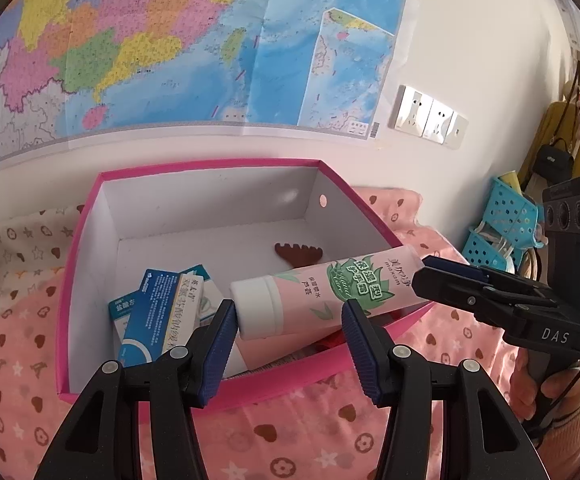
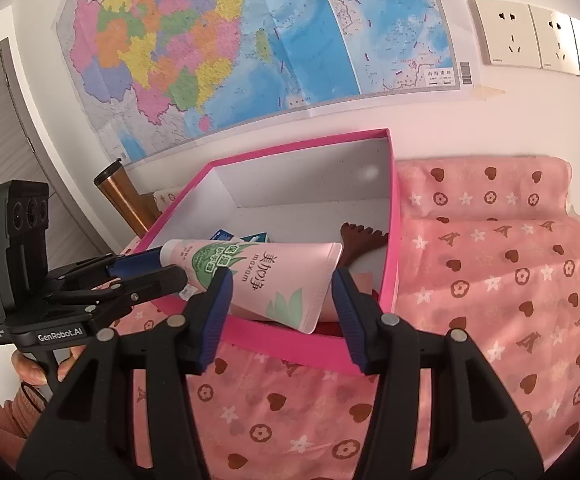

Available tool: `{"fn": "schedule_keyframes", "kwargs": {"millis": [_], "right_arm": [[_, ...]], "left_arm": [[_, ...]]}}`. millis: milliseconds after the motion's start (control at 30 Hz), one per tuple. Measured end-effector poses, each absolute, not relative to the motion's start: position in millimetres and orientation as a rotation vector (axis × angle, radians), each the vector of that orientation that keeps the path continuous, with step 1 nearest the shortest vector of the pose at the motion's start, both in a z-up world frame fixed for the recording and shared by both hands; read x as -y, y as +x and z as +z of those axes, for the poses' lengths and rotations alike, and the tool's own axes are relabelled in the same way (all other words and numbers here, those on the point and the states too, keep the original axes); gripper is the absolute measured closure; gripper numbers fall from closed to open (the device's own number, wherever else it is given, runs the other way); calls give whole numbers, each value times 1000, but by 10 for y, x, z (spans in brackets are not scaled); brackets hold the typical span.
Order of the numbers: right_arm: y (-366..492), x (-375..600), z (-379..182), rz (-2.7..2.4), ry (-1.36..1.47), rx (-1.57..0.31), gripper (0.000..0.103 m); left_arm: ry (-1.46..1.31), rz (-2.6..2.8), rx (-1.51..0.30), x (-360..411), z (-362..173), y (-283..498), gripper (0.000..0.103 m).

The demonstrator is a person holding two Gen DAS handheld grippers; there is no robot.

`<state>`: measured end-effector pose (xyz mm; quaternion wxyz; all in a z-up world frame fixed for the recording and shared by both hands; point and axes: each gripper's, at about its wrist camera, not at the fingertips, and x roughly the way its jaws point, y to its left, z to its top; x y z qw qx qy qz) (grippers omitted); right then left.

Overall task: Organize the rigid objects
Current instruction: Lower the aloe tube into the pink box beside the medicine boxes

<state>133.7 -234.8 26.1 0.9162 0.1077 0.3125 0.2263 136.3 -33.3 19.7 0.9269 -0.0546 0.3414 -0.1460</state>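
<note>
Both grippers pinch one pink tube [image 1: 330,294] over the pink box [image 1: 90,280]. The left gripper [image 1: 290,322] clamps its capped end; the right gripper [image 2: 282,298] clamps its flat end.

Tube [image 1: 330,292]: pale pink, green leaf print, white cap, between the tongs. Box [image 1: 90,216] beyond: magenta outside, white inside. Bedspread [image 2: 490,280] beneath: pink with brown hearts, white stars.

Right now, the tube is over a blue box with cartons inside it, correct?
Not quite: the box is pink, not blue. The left wrist view shows its pink rim, with the tube over it and the cartons inside.
</note>
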Motion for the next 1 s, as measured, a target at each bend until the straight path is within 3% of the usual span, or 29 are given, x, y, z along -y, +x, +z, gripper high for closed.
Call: {"fn": "schedule_keyframes", "kwargs": {"millis": [1000], "right_arm": [[1467,2310,176,437,208,-668,49]], "left_arm": [[-126,-289,-735,332,105,1489,49]]}}
